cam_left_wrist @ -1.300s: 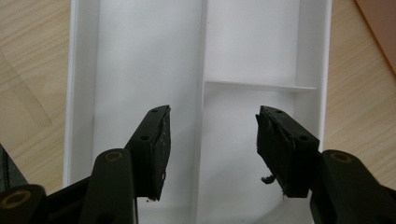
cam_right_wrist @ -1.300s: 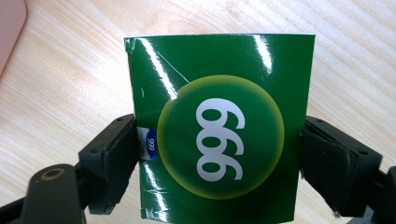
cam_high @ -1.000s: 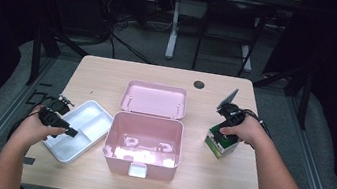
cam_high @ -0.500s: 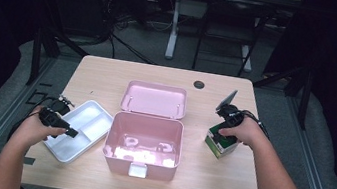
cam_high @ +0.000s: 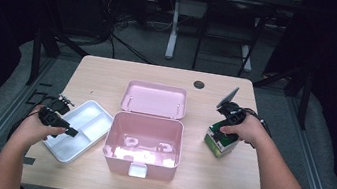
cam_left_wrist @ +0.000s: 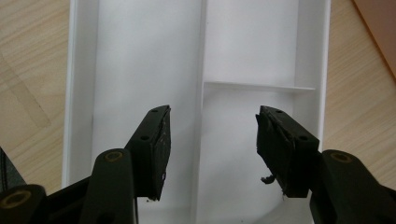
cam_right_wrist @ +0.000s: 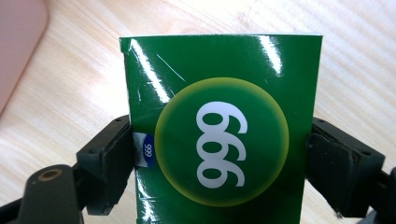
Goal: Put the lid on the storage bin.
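Step in hand, by the look of it: lifting the green box [cam_right_wrist: 219,93] off the desk [cam_high: 104,72] and carrying it to the open pink case [cam_high: 143,141].

Stands upright on the desk, to the right of the case and apart from it, near the desk's right edge. Straddled by the right claw [cam_high: 222,134] from above, one pad on each narrow side, roughly halfway up the printed face.

To do this well:
- Squeeze evenly before lifting. Thin, glossy card, likely to dent or slip if pinched hard at one corner.
- Lift straight up first, clear of the desk, then swing across toward the case. No dragging.
- Hold the box level in transit (a tilt would let it pivot between the pads).
- Come in over the case's near wall with room to spare, lower to the floor of the case, then release.
- Mind the raised lid behind the case; approach from the side or front instead.

Right claw: closed to the width of the box, left pad flat against the edge, right pad apparently touching the other side. Gripping the box, as far as can be judged.

Left claw [cam_left_wrist: 210,144]: wide apart, holding nothing, poised over the white tray [cam_left_wrist: 116,70] with the divider running between the pads. Best left parked there, out of the way.
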Demonstrator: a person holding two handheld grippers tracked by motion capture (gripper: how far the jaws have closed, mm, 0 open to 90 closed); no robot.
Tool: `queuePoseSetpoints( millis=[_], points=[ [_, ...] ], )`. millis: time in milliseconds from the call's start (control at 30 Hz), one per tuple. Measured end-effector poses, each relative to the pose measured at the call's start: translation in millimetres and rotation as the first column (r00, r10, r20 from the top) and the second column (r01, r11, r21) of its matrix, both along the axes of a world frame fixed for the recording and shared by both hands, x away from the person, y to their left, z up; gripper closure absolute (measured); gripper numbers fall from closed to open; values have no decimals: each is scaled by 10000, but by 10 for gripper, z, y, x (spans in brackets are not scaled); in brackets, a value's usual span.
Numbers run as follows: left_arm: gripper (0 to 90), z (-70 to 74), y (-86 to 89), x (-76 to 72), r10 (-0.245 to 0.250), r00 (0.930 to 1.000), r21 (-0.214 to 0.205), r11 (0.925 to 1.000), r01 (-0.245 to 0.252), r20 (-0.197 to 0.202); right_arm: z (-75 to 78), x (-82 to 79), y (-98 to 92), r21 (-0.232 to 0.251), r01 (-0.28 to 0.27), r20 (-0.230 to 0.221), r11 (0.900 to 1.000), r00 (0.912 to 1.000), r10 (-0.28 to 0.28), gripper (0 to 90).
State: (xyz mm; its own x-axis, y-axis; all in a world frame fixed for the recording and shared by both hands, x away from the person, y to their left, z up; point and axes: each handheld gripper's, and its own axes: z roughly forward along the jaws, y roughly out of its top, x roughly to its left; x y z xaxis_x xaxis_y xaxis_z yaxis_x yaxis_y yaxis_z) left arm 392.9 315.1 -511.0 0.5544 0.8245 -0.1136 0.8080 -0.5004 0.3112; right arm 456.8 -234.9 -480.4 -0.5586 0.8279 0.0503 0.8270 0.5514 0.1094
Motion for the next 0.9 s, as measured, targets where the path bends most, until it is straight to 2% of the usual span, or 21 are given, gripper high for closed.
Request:
queuePoseSetpoints(
  millis=[233,367,433,467,500,533,567,633,700,767,800,900],
  points=[
    [451,18,16,-4,15,10000,-30,10000,-15,79,195,-41,61,3,-484,99,9988,9988,484,164],
    [452,19,20,-3,17,9999,-60,10000,-16,120,329,-73,109,-167,-1026,118,9946,9946,1028,165],
    [452,16,20,-2,0,9999,-47,10000,1,108,402,-97,139,-303,-1666,192,9856,9857,1672,166],
    [451,14,20,-2,-5,9999,-56,10000,5,100,438,-113,156,-425,-2139,268,9759,9762,2151,165],
    [452,14,21,-1,-2,9999,-57,10000,2,103,474,-137,176,-575,-2722,363,9605,9609,2745,165],
    [452,14,22,-1,-4,9999,-59,10000,5,107,503,-165,199,-613,-3327,466,9410,9408,3357,164],
    [452,15,24,-1,2,9999,-60,10000,-1,117,533,-193,216,-646,-3946,514,9166,9160,3979,164],
    [452,14,29,-3,44,9999,-93,9999,-43,143,588,-255,263,-528,-4792,584,8761,8743,4818,164],
    [452,15,36,-2,75,9999,-80,9999,-73,149,638,-330,325,-583,-5652,713,8229,8198,5682,164],
    [451,12,47,1,63,9999,-108,9999,-61,150,688,-402,385,-525,-6316,778,7735,7696,6338,164],
    [452,9,52,2,77,9998,-121,9999,-75,157,715,-433,415,-496,-6566,788,7526,7486,6583,165],
    [452,6,67,2,123,9998,-137,9998,-121,150,793,-499,499,-460,-6940,629,7185,7158,6954,165]
  ],
)
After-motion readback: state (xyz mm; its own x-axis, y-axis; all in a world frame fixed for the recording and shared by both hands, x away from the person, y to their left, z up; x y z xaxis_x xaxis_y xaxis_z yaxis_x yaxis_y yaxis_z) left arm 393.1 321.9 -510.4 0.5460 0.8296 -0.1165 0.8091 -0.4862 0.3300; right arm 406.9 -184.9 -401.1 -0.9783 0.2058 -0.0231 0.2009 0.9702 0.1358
